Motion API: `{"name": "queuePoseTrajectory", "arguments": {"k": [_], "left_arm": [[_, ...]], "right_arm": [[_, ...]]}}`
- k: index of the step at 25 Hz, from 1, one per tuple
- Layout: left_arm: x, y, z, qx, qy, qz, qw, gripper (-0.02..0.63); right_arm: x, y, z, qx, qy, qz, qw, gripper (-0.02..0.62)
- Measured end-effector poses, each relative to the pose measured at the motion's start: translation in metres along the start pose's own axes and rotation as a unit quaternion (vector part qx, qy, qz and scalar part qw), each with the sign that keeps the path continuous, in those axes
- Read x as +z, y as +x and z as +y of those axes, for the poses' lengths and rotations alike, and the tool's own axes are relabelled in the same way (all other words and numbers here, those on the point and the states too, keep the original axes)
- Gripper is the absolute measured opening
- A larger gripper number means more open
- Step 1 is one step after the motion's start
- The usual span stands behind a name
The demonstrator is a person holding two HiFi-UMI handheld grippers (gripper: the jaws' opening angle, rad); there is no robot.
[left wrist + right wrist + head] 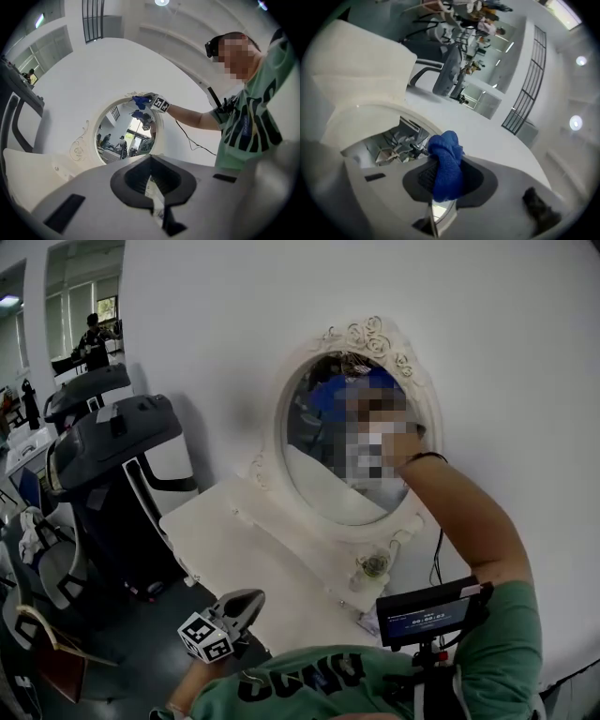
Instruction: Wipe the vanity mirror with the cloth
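Your right gripper (pixel 446 180) has its jaws closed on the blue cloth (pixel 447 161) — a soft, fuzzy bunch — held up at the upper rim of the oval vanity mirror (pixel 323 474), whose white frame carries carved roses. Your left gripper (pixel 242 604) hangs low near the front edge of the smooth white counter (pixel 234 549), jaws together, nothing between them.
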State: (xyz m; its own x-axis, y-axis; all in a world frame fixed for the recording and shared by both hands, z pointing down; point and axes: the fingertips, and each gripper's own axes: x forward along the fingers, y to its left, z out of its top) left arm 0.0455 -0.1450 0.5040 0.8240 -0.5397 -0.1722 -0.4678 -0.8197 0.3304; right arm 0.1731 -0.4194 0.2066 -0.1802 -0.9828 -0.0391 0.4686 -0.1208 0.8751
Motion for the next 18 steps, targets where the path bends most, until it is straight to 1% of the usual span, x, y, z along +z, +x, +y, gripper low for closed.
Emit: {"name": "queuePoseTrajectory", "arguments": {"k": [3,6,8,11,14,18], "left_arm": [[-0.006,-0.018,0.02,0.024,-0.012,-0.01,0.9996,0.006],[-0.012,-0.032,0.035,0.037,-0.026,-0.015,0.9988,0.006],[-0.017,-0.035,0.039,0.04,-0.033,-0.017,0.9985,0.006],[-0.02,-0.037,0.043,0.039,-0.039,-0.022,0.9982,0.006],[-0.022,-0.037,0.047,0.035,-0.039,-0.025,0.9983,0.006],[-0.022,-0.038,0.053,0.04,-0.043,-0.027,0.9979,0.006]], "right_arm": [[-0.004,0.056,-0.007,-0.007,-0.062,0.036,0.997,0.072],[-0.024,0.095,-0.008,0.003,-0.124,0.092,0.988,0.072],[-0.031,0.113,-0.006,0.01,-0.154,0.111,0.982,0.072],[-0.034,0.134,-0.001,0.022,-0.193,0.127,0.973,0.072],[-0.032,0.149,0.004,0.028,-0.221,0.136,0.965,0.072],[-0.033,0.16,0.005,0.038,-0.232,0.148,0.961,0.072]]}}
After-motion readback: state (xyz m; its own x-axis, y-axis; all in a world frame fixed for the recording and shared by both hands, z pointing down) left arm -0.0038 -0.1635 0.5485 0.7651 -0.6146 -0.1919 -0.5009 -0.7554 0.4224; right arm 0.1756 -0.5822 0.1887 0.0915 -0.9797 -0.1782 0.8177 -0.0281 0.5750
